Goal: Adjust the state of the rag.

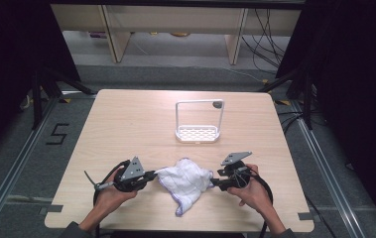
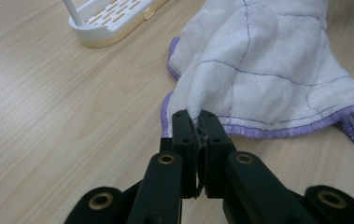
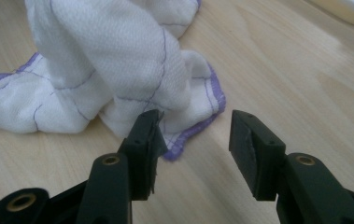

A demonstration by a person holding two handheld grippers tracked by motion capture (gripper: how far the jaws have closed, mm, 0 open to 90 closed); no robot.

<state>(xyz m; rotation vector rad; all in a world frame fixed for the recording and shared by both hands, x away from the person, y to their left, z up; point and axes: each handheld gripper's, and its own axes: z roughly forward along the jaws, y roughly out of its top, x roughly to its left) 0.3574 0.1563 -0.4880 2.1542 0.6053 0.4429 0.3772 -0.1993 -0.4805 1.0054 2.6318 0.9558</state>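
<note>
The cloth (image 1: 185,181) is white with a purple edge. It lies bunched up on the near part of the table (image 1: 126,124), between the two grippers. The left gripper (image 1: 149,176) pinches the cloth's edge, with its jaws pressed together on it. The right gripper (image 1: 215,182) sits just beside the cloth's other side. Its jaws are spread apart and nothing is between them.

Farther back stands a white rack (image 1: 199,122) with a tall handle. Its tray has nothing in it.

The left gripper view shows the purple edge squeezed between the jaws up close. The high view shows the person's hands and the whole rack.
</note>
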